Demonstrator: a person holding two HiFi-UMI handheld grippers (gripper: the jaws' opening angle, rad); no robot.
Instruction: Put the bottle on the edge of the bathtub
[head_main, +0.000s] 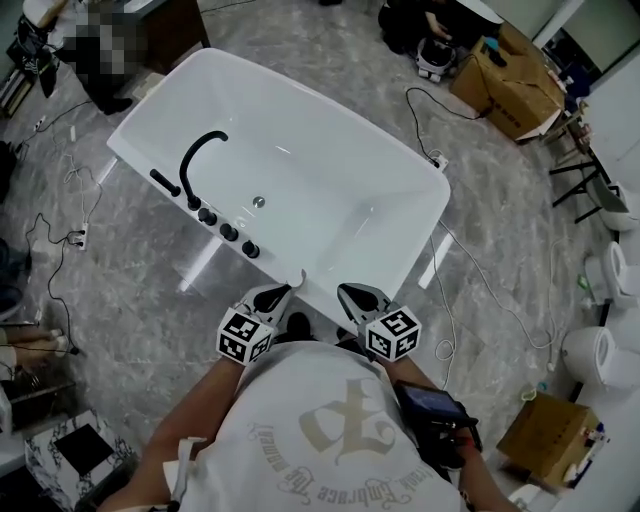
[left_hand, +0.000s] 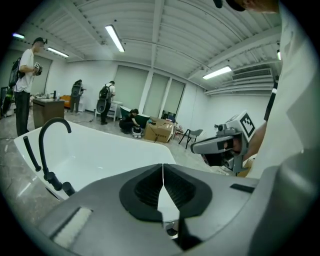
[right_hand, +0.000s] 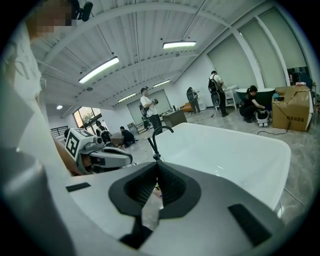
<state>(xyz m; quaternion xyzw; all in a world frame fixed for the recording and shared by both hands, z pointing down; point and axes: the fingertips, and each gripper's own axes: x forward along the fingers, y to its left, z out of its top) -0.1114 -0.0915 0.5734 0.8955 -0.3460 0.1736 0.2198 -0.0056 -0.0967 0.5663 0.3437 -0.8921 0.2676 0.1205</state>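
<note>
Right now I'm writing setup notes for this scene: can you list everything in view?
bathtub: one, white, centre of the grey floor
faucet: one, black, curved, on the tub's left rim
knobs: three or four, black, in a row beside the faucet
drain: one, silver, tub bottom
cardboard boxes: two, brown, top right and bottom right
cables: several, black and white, on the floor around the tub
fixtures: several, white, right edge
people: several, far side of the room
bottle: none visible
shirt: one, white, printed
left gripper: shut, empty
right gripper: shut, empty
</note>
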